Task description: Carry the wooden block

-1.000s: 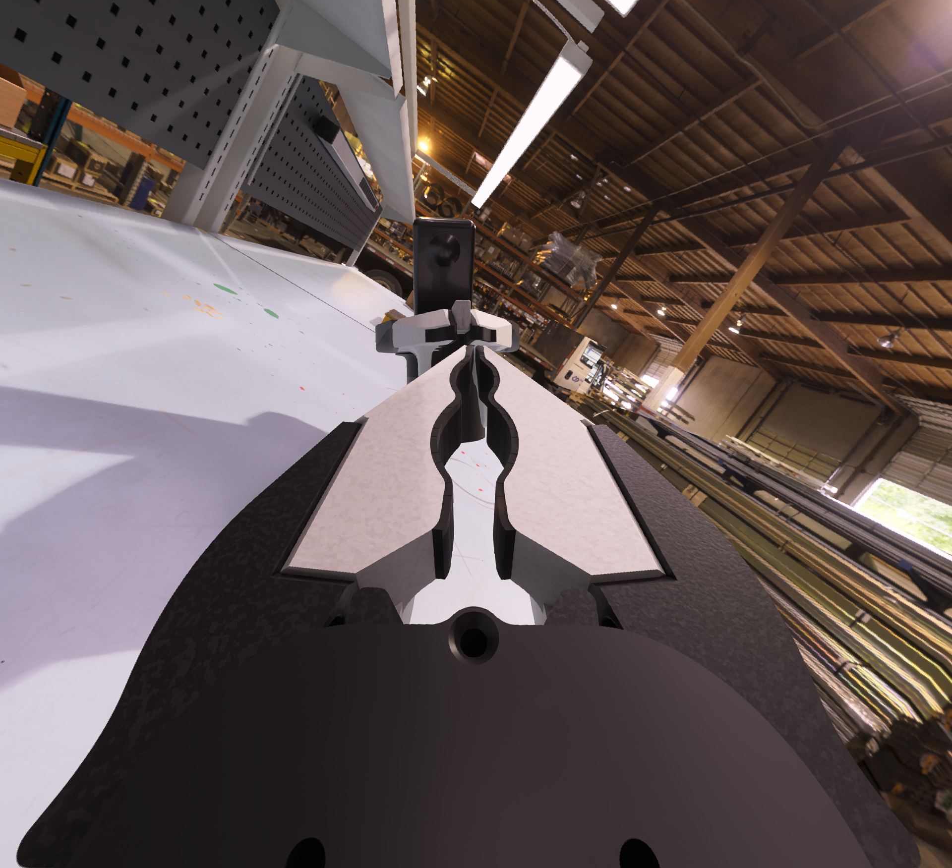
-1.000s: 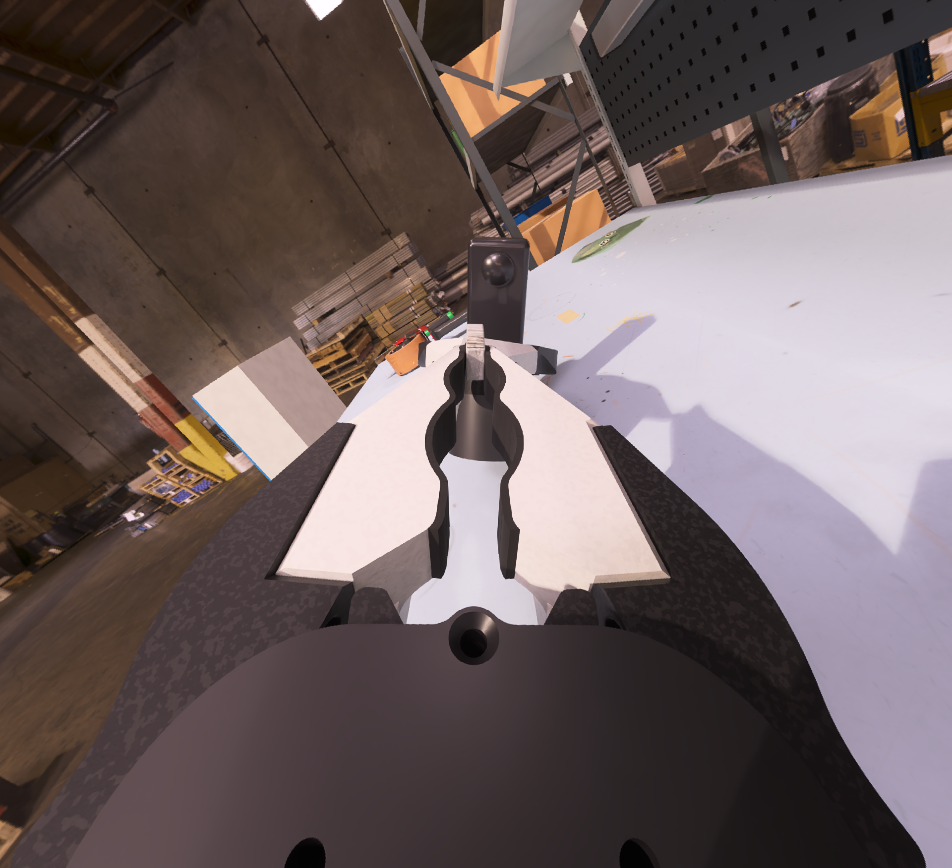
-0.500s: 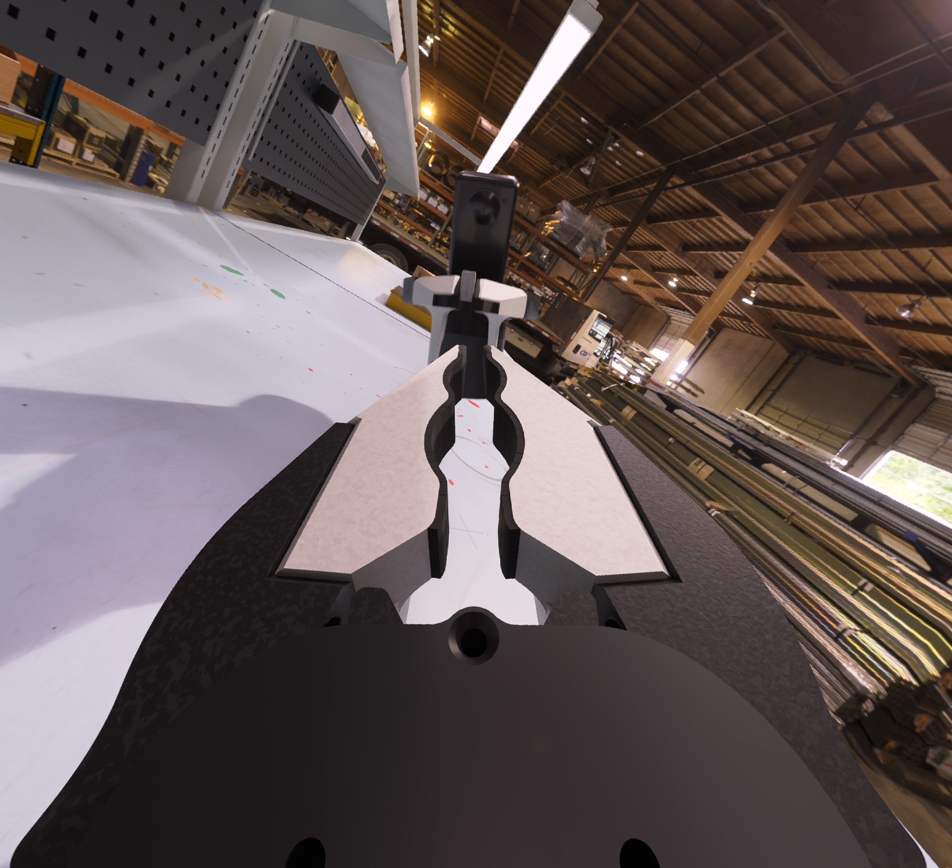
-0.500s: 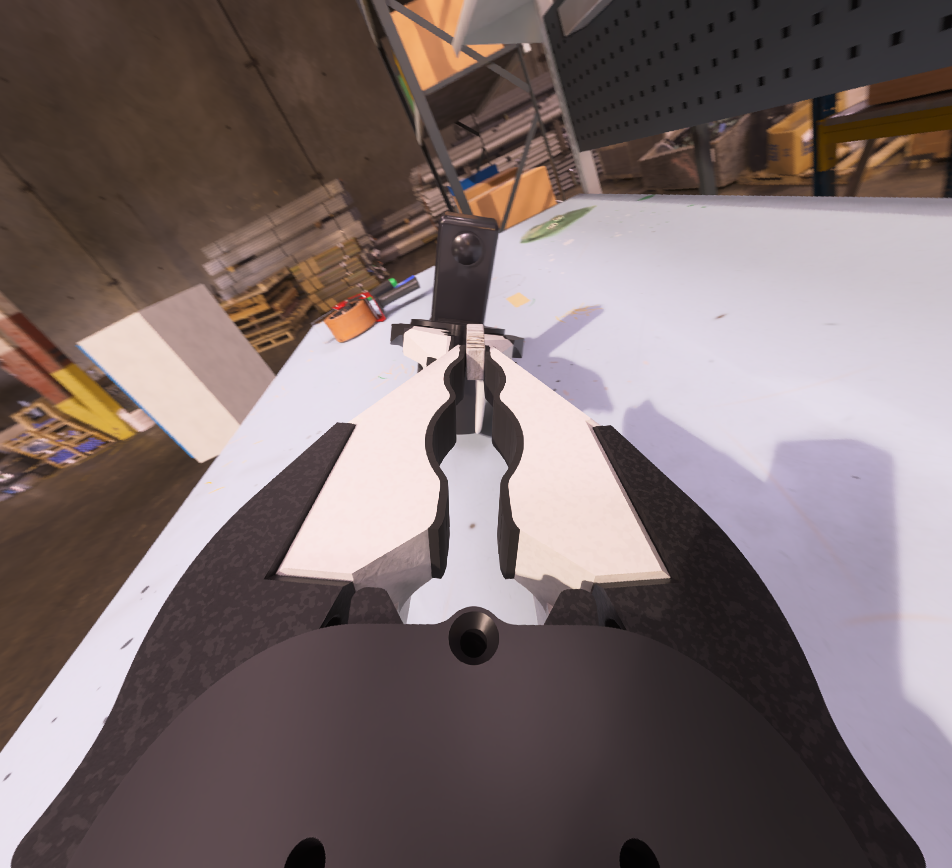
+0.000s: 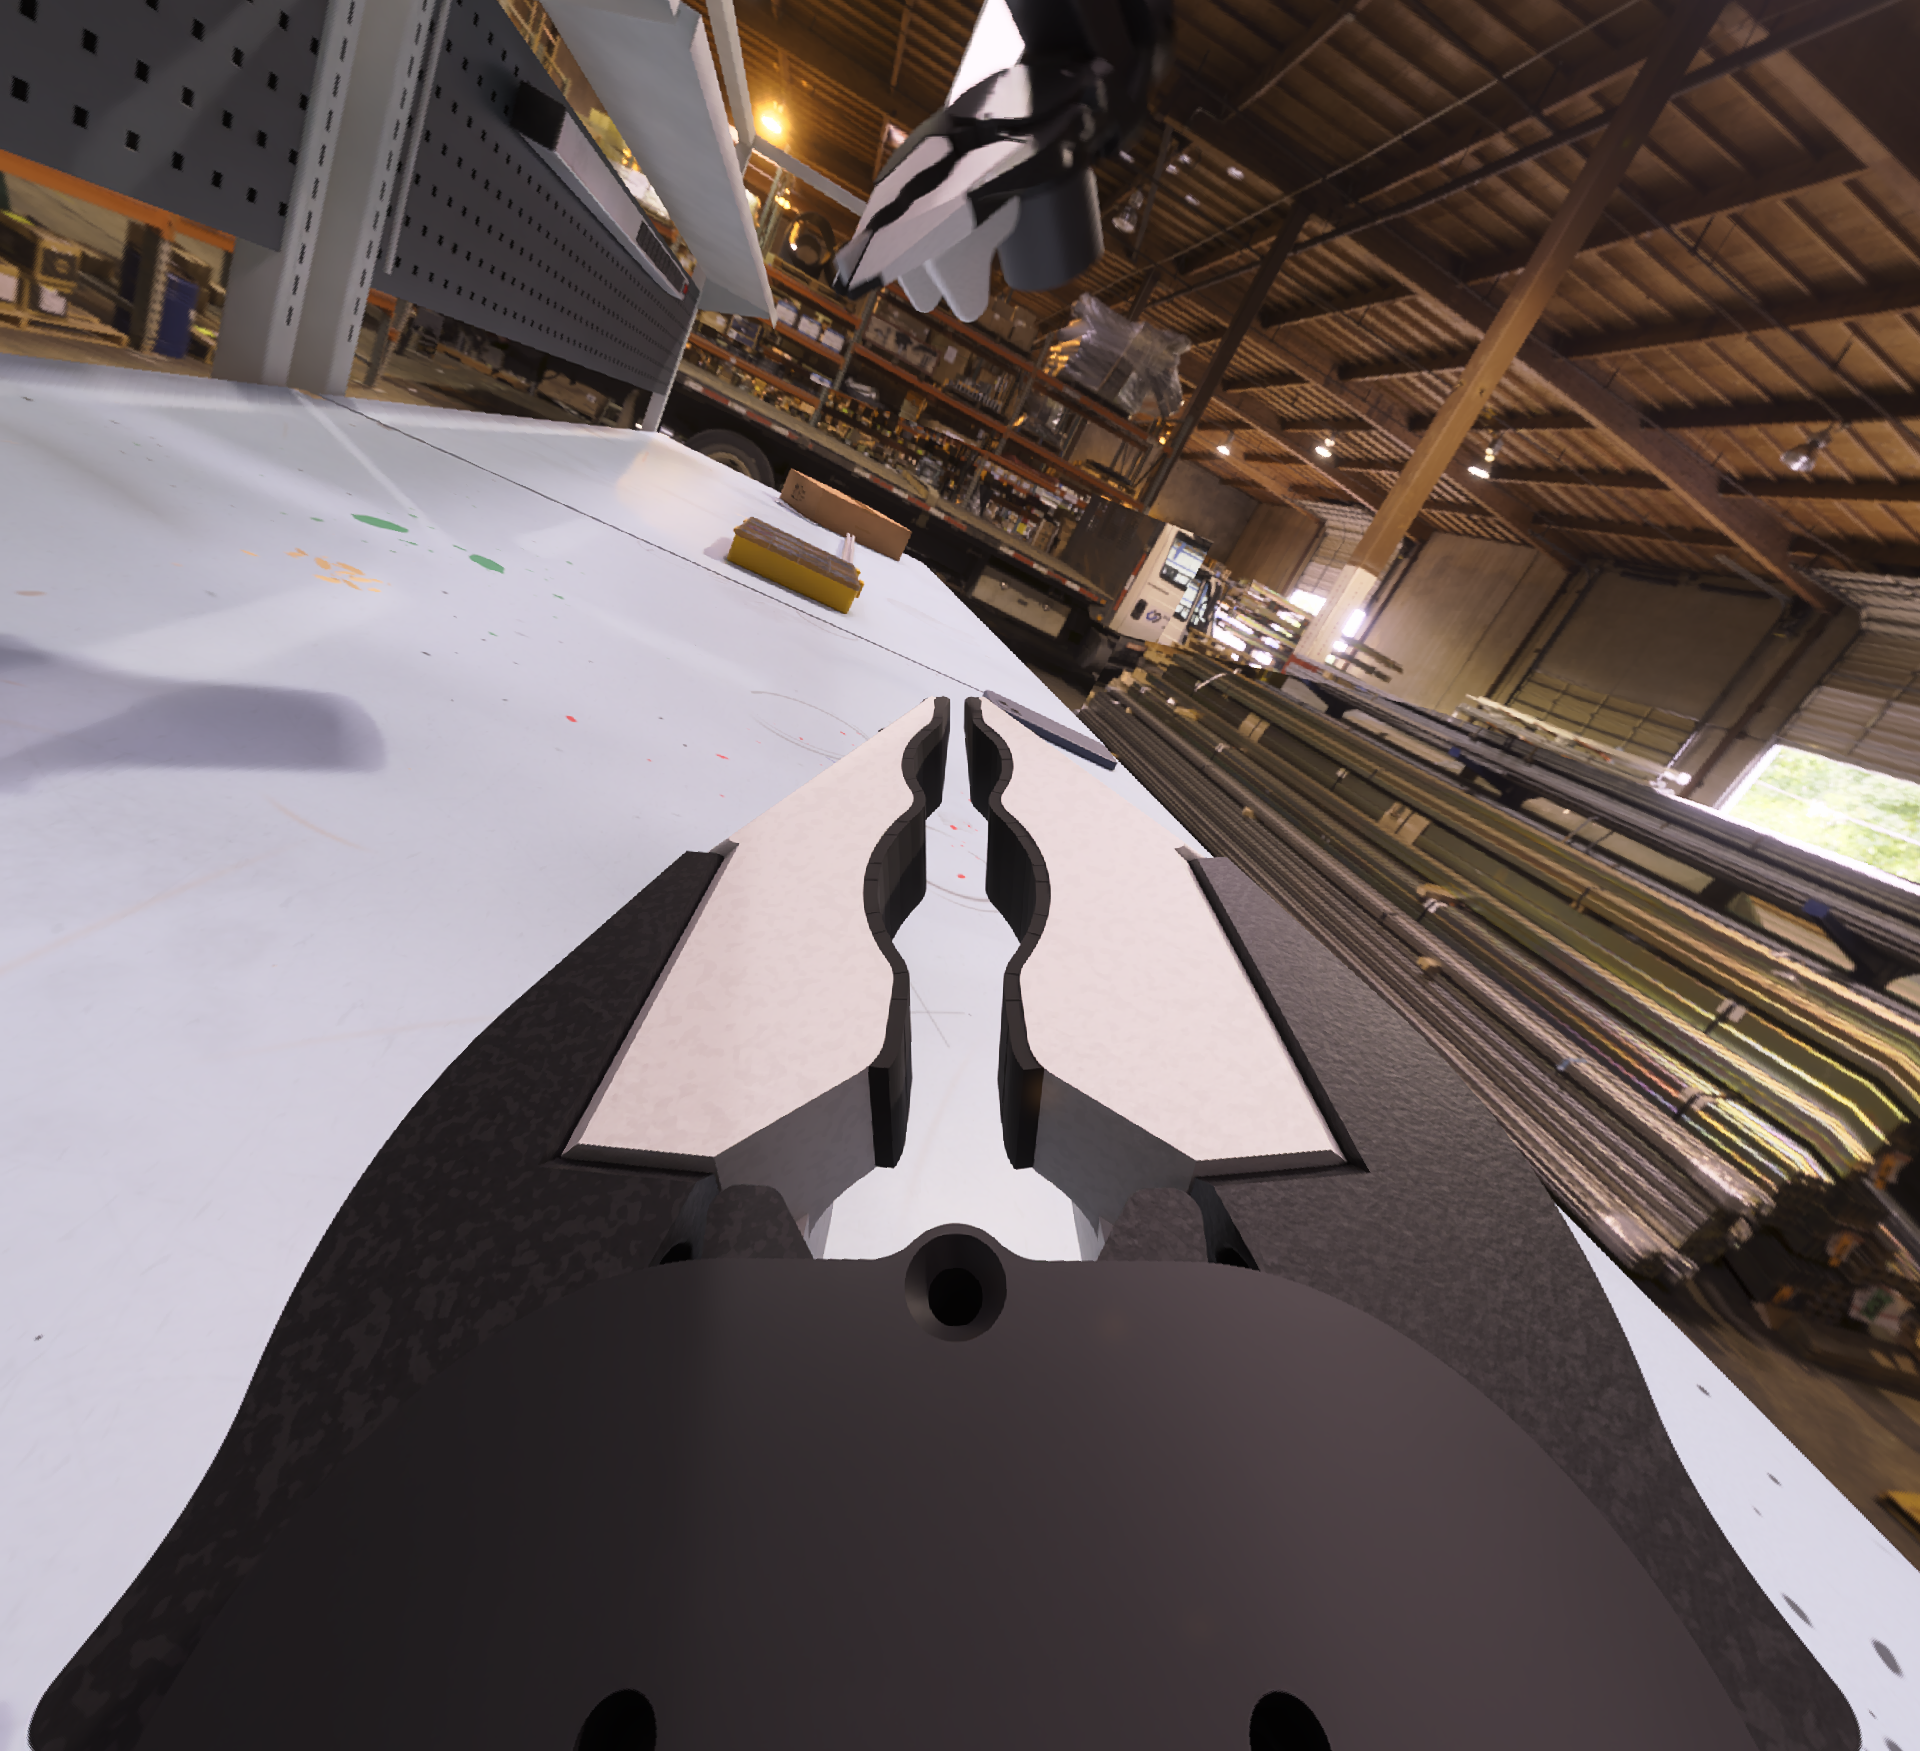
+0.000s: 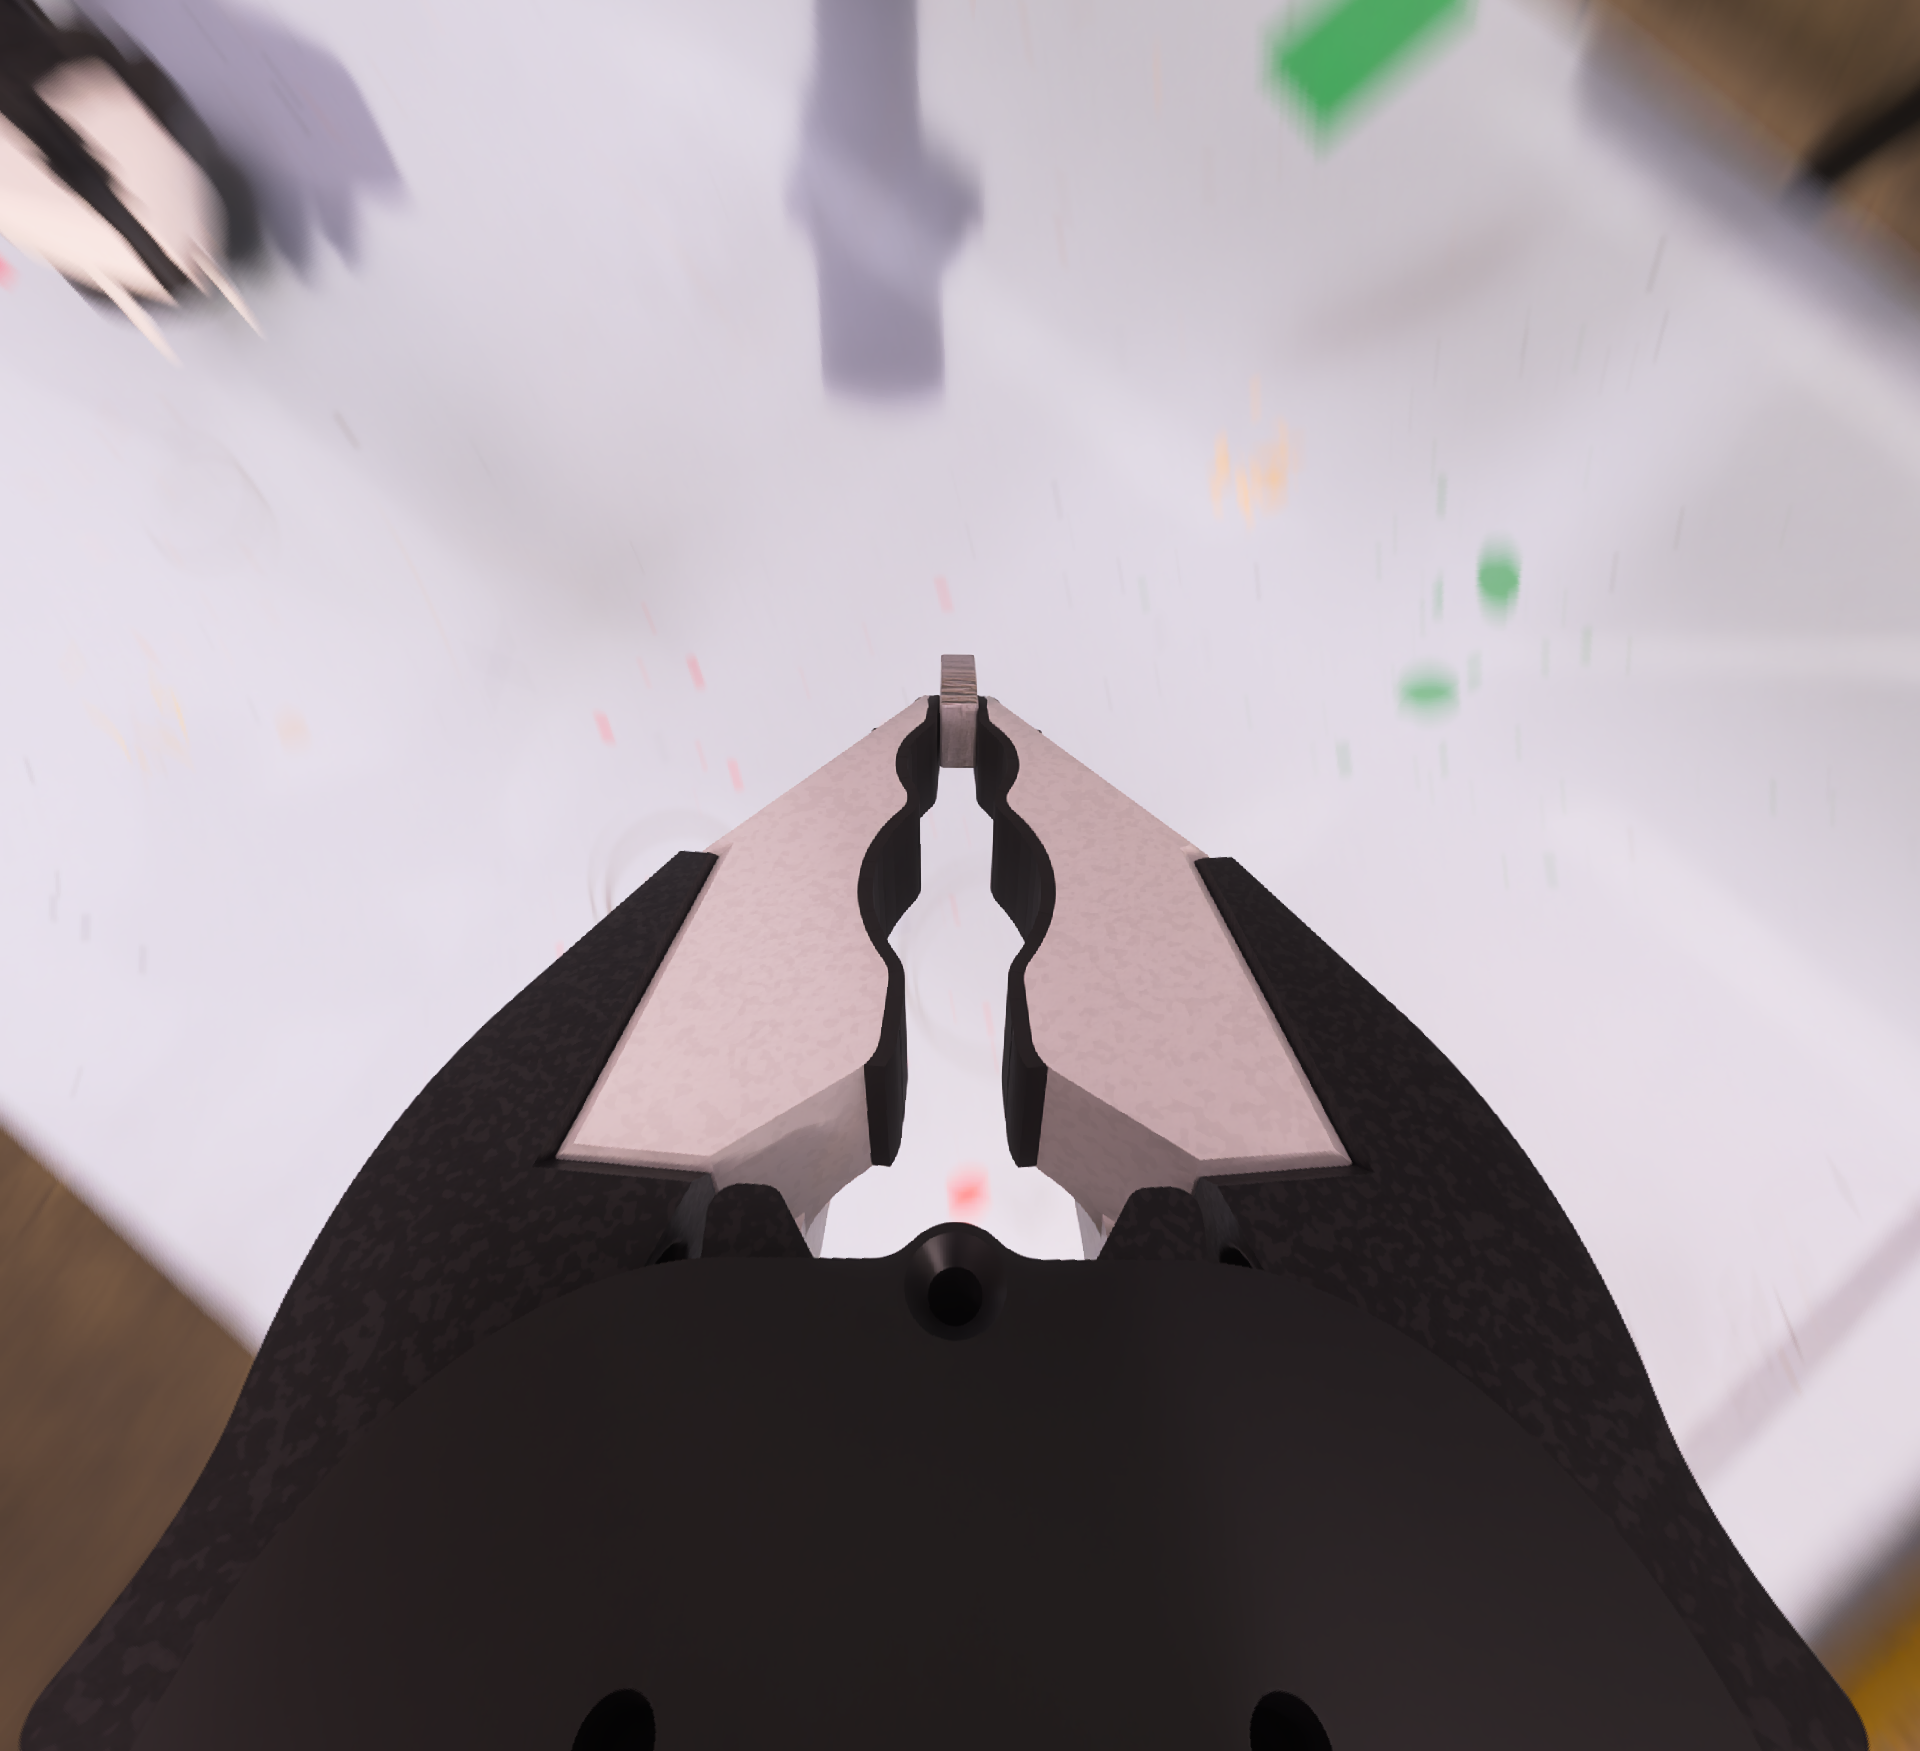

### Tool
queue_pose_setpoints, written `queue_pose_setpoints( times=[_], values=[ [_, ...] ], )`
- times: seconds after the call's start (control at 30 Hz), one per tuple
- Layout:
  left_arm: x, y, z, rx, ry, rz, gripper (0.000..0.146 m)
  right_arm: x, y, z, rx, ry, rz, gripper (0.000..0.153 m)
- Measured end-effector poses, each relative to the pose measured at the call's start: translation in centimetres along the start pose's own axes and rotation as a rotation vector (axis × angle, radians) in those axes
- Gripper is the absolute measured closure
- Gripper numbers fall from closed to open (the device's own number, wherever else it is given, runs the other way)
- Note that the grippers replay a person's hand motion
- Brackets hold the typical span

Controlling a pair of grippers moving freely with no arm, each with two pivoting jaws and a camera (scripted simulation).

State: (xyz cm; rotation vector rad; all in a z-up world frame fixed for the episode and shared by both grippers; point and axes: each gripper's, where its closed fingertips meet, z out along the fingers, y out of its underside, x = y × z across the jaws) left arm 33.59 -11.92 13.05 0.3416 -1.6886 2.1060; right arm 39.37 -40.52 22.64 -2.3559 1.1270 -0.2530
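Observation:
The wooden block [image 6: 958, 727] is a thin pale slab pinched between the tips of my right gripper [image 6: 958, 704], which is shut on it and looks steeply down at the white table [image 6: 468, 579] from high up; this view is blurred by motion. My left gripper [image 5: 956, 714] is low over the table [image 5: 312, 870], jaws closed to a narrow slit with nothing between them. The right gripper [image 5: 904, 278] hangs high in the left wrist view. The left gripper [image 6: 177, 288] shows blurred at the upper left of the right wrist view.
A yellow box [image 5: 795, 563] and a cardboard box [image 5: 844, 512] lie far along the table's right edge, with a flat dark piece [image 5: 1049, 730] nearer. A green rectangle [image 6: 1371, 39] lies on the table. Pegboard panels [image 5: 156, 8] stand at the back.
The grippers were tip to tip at table height. The right one has swung up high with the block and tipped to look down. The left one stays low, now empty.

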Motion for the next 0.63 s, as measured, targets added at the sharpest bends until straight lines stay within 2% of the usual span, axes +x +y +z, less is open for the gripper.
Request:
queue_pose_setpoints(
  times=[0.13,0.27,0.43,0.63],
  values=[
    [0.2,0.1,0.1,-0.005,0.005,0.006,0.144,4.8,6.4,1.0,-0.551,0.021,0.065,0.148],
    [0.3,0.2,0.2,-0.010,0.011,0.014,0.145,6.0,9.0,5.2,-0.875,-0.051,0.106,0.148],
    [0.5,0.2,0.1,-0.009,0.014,0.026,0.145,7.1,9.7,10.4,-1.051,-0.136,0.187,0.148],
    [0.6,0.3,0.2,-0.019,0.024,0.016,0.146,8.5,10.1,11.9,-1.145,-0.218,0.276,0.148]
  ],
)
